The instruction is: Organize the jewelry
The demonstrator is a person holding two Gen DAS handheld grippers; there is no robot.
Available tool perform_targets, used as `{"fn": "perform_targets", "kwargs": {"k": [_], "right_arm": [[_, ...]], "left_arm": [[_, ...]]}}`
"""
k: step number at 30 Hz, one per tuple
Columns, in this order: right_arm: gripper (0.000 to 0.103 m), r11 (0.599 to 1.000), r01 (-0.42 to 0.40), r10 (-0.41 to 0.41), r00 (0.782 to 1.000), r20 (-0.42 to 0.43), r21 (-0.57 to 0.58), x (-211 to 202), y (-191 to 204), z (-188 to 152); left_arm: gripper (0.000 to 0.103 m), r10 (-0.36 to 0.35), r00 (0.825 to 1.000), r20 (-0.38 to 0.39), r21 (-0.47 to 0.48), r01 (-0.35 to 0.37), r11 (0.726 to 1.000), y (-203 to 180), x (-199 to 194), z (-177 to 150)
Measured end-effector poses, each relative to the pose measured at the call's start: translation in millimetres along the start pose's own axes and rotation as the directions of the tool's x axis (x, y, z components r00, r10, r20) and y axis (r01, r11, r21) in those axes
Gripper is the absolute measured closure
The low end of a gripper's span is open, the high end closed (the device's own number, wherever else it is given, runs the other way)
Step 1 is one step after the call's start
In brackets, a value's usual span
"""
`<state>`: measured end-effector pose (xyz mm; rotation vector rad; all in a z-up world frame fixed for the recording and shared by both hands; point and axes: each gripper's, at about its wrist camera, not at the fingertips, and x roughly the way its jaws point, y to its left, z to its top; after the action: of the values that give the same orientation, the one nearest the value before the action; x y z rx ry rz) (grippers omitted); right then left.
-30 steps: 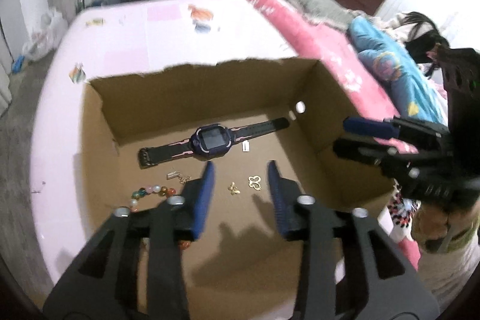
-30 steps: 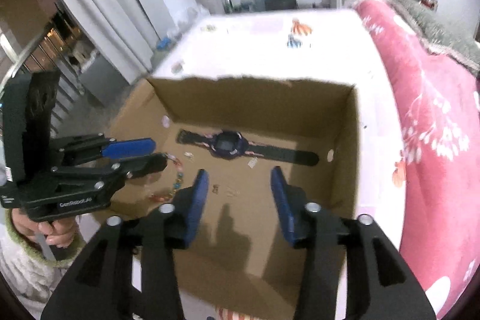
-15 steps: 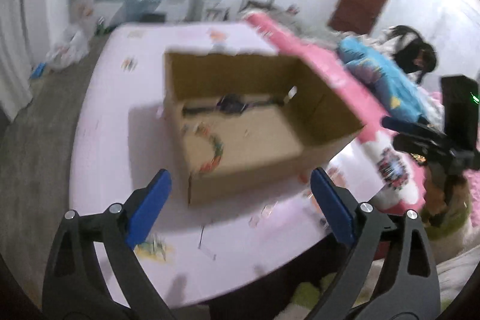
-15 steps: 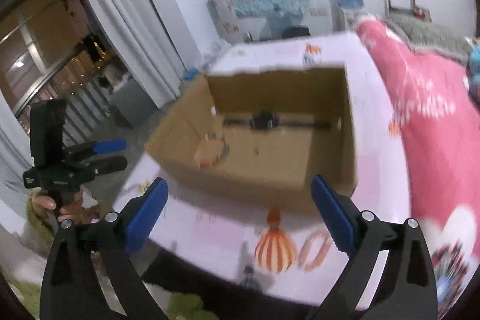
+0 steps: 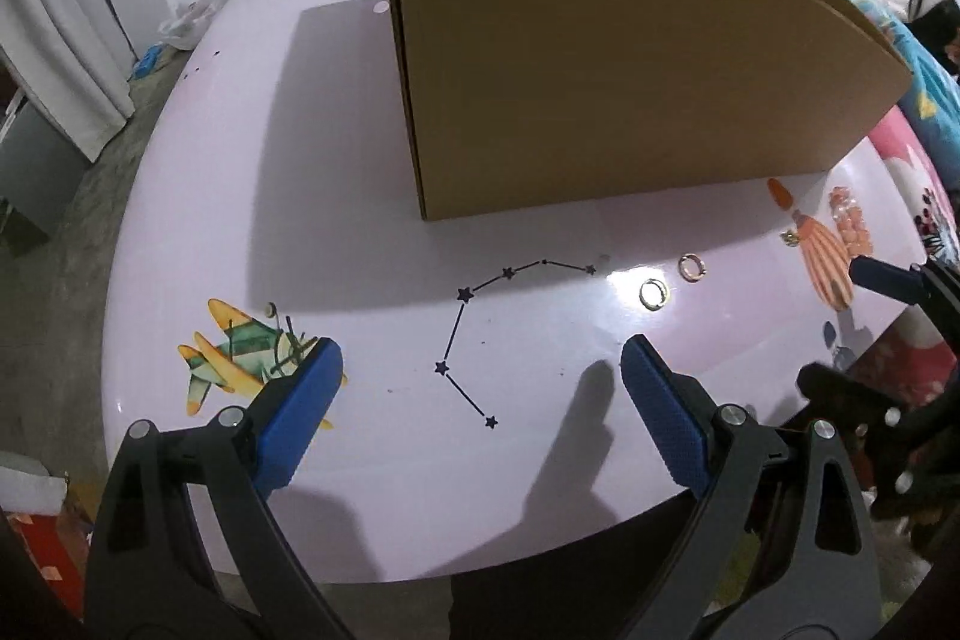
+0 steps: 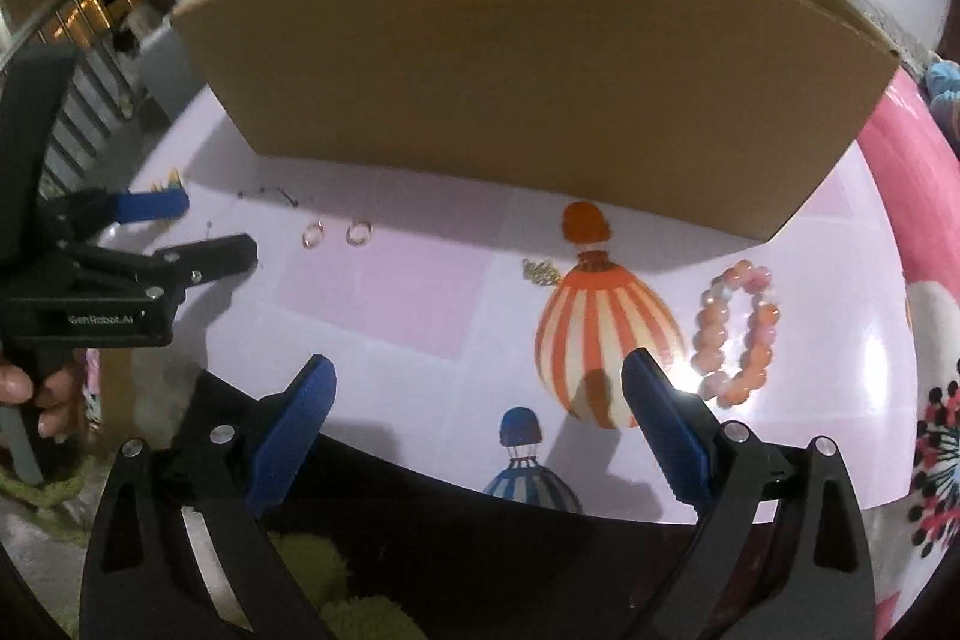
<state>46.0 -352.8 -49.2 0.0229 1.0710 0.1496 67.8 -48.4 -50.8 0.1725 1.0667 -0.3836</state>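
Two handheld grippers hang above the near edge of a pink table (image 5: pixel 336 232), both spread wide and empty, their jaws having just been opening with nothing between them. Ahead and to the right of the left gripper (image 5: pixel 480 382) lie two small rings (image 5: pixel 653 293), side by side but apart, on bare tabletop short of the cardboard box (image 5: pixel 630 58). Just off the right fingertip of the right gripper (image 6: pixel 477 394) rests a bead bracelet (image 6: pixel 737 334), an orange and pink loop lying flat; further ahead, near the box wall, sits a small gold chain piece (image 6: pixel 542 273). Seen from the right wrist, the same rings (image 6: pixel 336 233) lie directly ahead of the left gripper's tips.

All of these pieces look light. The bracelet should be limp, likely to sag and swing if lifted by one side, so pinching across a few beads seems the sounder hold. The rings appear hard, smooth and thin; on this glossy surface they may skate away from closing pads, so straddling one squarely looks wise. The chain piece is too small to judge.

Open room is fair: the tabletop around both grippers is bare apart from printed pictures. The box's tall near wall stands between the pieces and its interior, so anything carried must rise over that rim. The table edge runs close beneath both grippers.
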Motion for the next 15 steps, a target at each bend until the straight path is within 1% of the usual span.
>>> {"fn": "perform_targets", "kwargs": {"k": [4, 6, 7, 10, 15], "right_arm": [[0.009, 0.999, 0.032, -0.032, 0.999, -0.016, -0.021, 8.4, 7.5, 0.9], [0.009, 0.998, 0.053, -0.054, 0.998, -0.016, -0.037, 10.0, 11.0, 1.4], [0.008, 0.997, 0.061, -0.061, 0.998, -0.017, -0.046, 11.1, 12.7, 1.7], [0.007, 0.994, 0.085, -0.087, 0.996, -0.024, -0.067, 14.2, 18.3, 2.7], [0.007, 0.994, 0.085, -0.087, 0.996, -0.026, -0.064, 15.3, 19.9, 5.7]], "left_arm": [[0.012, 0.051, 0.999, 0.010, 0.029, -0.051, 0.998, -2.3, 1.0, -1.3], [0.011, 0.052, 0.999, 0.012, 0.021, -0.052, 0.998, -0.4, 1.3, 0.6], [0.008, 0.053, 0.999, 0.010, 0.017, -0.053, 0.998, 1.3, 0.9, -0.3], [0.008, 0.052, 0.998, 0.017, 0.015, -0.052, 0.999, 3.2, 1.1, 0.7], [0.007, 0.056, 0.998, 0.016, 0.021, -0.057, 0.998, 0.2, 0.9, -1.8]]}}
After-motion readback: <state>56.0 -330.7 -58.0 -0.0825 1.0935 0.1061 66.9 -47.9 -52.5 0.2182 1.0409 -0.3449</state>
